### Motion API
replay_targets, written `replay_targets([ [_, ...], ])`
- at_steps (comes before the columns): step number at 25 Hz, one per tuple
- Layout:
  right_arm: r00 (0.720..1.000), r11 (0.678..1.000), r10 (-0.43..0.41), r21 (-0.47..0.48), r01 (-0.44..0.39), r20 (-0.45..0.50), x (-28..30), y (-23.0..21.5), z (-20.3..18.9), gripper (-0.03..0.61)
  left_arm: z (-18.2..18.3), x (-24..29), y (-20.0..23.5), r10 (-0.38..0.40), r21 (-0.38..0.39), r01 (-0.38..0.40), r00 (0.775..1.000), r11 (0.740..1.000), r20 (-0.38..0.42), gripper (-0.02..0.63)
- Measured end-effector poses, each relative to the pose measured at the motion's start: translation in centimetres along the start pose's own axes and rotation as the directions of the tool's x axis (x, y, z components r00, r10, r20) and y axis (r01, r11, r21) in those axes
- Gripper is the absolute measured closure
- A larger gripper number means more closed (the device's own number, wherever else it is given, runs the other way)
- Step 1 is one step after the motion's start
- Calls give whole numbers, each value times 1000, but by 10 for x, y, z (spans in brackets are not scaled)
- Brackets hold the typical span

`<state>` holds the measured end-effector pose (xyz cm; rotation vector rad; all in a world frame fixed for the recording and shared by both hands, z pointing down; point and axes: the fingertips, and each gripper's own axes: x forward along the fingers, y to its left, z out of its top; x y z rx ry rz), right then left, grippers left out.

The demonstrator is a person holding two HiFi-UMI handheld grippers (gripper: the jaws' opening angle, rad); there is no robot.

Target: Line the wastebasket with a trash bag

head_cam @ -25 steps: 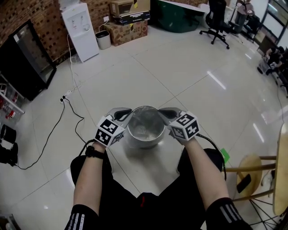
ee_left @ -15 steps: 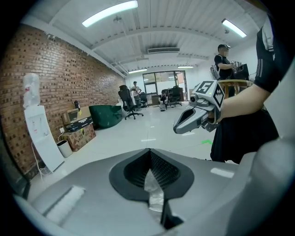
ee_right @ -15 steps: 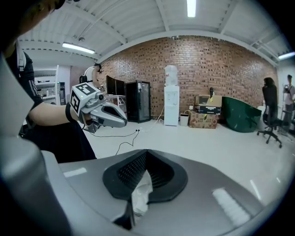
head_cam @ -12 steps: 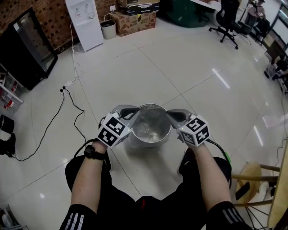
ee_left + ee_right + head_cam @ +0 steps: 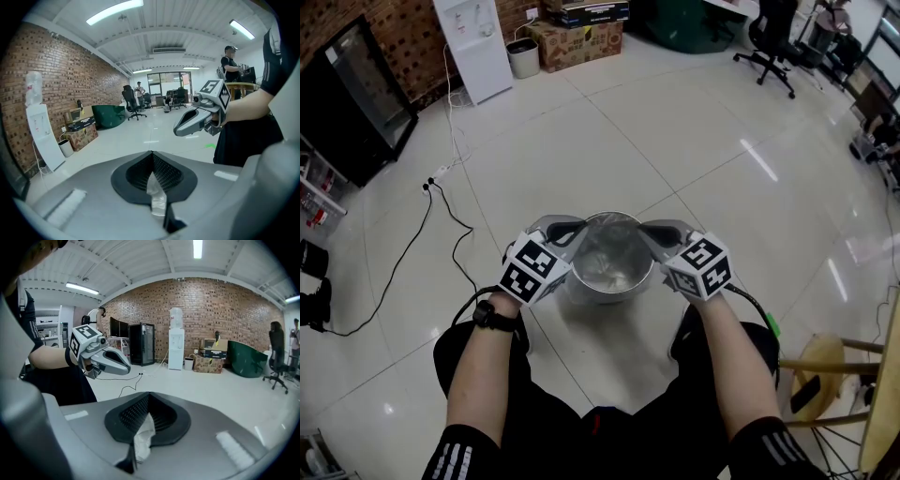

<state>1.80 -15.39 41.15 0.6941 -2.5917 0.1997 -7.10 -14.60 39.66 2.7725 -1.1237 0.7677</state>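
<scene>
A round metal wastebasket [image 5: 609, 292] stands on the floor between the person's knees, with crinkled clear trash bag [image 5: 605, 262] film showing inside it. My left gripper [image 5: 570, 231] sits at the basket's left rim and my right gripper [image 5: 649, 231] at its right rim. In the left gripper view the left gripper [image 5: 152, 155] is shut on a strip of the clear trash bag [image 5: 157, 199]. In the right gripper view the right gripper [image 5: 148, 395] is likewise shut on a fold of the trash bag [image 5: 142, 439]. Each gripper view shows the other gripper across the basket.
A white water dispenser [image 5: 472, 42], a small bin [image 5: 523, 58] and cardboard boxes [image 5: 577, 42] stand at the back wall. A black cable [image 5: 441, 225] trails over the tiles at the left. A wooden stool [image 5: 825, 375] is at the right, an office chair [image 5: 769, 47] far back.
The head view has tipped and shifted slightly. Both grippers stay at the two sides of the basket's rim.
</scene>
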Motion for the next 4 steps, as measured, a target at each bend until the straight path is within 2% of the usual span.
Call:
replay_targets([
  [4, 1000, 1000, -6, 12, 6, 4, -8, -1, -2, 572, 7, -6, -10, -30, 9, 30, 999, 1000, 31, 612],
])
